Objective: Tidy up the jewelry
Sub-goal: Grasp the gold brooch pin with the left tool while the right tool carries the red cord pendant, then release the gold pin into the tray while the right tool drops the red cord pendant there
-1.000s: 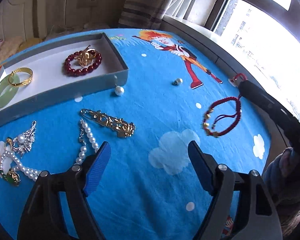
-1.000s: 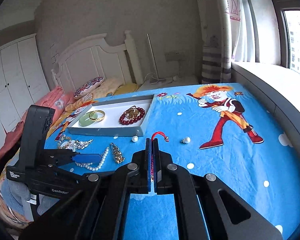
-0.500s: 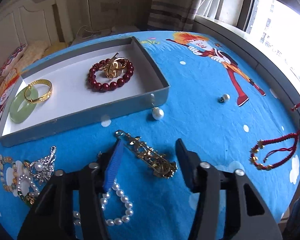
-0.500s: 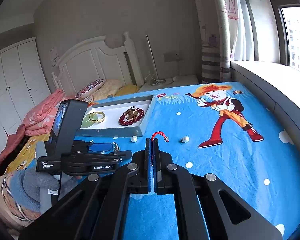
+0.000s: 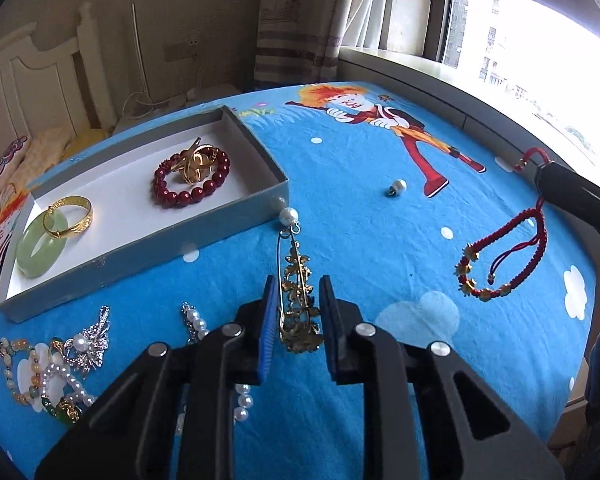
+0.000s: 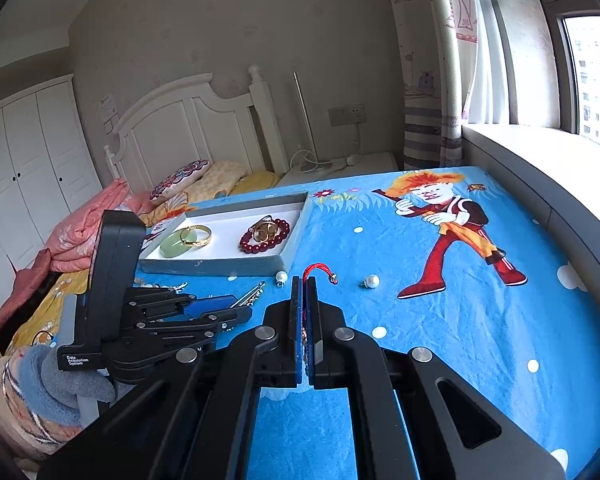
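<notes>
Left claw [image 5: 298, 292] closing around gold brooch [image 5: 296, 292], pearl strand [image 5: 198, 326] at 9 o'clock, right claw [image 6: 305, 292] clenched on red cord bracelet [image 5: 504, 260], grey tray [image 5: 260, 152] holding bead bracelet [image 5: 190, 184], gold bangle [image 5: 72, 216], jade ring [image 5: 40, 246].

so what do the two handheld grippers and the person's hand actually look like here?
Both are black plastic two-finger grippers with silver pivot screws and blue ribbed pads. The left gripper carries a tall black box at its back and a white label reading "Data Acquisition System". The right gripper has the same black linkage. No cables show. The person's left hand wears a fuzzy grey and blue glove.
</notes>
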Available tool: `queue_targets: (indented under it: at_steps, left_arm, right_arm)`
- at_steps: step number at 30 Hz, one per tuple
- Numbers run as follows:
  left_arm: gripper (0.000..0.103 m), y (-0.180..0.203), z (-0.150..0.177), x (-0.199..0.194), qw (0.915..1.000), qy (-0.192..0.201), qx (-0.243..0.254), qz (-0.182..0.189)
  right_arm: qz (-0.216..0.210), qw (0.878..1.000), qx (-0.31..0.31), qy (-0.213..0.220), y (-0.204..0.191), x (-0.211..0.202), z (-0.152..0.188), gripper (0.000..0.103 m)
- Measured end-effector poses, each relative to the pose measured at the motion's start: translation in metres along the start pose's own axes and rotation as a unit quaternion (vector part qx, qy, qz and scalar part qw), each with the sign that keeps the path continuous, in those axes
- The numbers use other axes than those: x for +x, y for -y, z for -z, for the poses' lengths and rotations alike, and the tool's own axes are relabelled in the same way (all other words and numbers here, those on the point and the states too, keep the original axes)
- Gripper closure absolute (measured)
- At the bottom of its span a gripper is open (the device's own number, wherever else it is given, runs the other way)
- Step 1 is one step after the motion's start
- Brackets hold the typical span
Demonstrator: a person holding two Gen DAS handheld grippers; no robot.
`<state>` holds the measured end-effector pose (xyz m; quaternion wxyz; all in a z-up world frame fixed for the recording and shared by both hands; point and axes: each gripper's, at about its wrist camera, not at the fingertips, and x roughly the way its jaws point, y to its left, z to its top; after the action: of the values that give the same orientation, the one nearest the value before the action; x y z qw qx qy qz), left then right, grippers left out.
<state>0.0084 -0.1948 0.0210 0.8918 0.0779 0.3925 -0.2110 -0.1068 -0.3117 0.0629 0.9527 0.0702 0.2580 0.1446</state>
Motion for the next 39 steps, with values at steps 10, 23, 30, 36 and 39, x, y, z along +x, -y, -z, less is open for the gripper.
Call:
queue_targets:
  at_steps: [10, 23, 30, 36, 39]
  left_arm:
    - [0.083, -0.036, 0.002, -0.02, 0.9994, 0.02, -0.025, -0.017]
    - [0.083, -0.098, -0.015, -0.037, 0.9966, 0.033, -0.053, -0.053]
    - [0.083, -0.139, -0.032, -0.028, 0.9932, 0.032, -0.092, -0.064]
    - [0.083, -0.164, -0.037, -0.012, 0.9899, 0.026, -0.121, -0.07]
    - [0.083, -0.17, -0.034, -0.006, 0.9896, 0.023, -0.128, -0.062]
  right_arm:
    - [-0.002, 0.999, -0.038, -0.006, -0.027, 0.013, -0.014, 0.101]
    - [-0.021, 0.994, -0.105, -0.014, -0.079, 0.075, -0.071, 0.101]
    - [-0.035, 0.992, -0.115, -0.028, -0.104, 0.125, -0.096, 0.101]
    - [-0.043, 0.99, -0.124, -0.058, -0.127, 0.173, -0.105, 0.101]
    - [-0.036, 0.988, -0.134, -0.072, -0.137, 0.196, -0.105, 0.101]
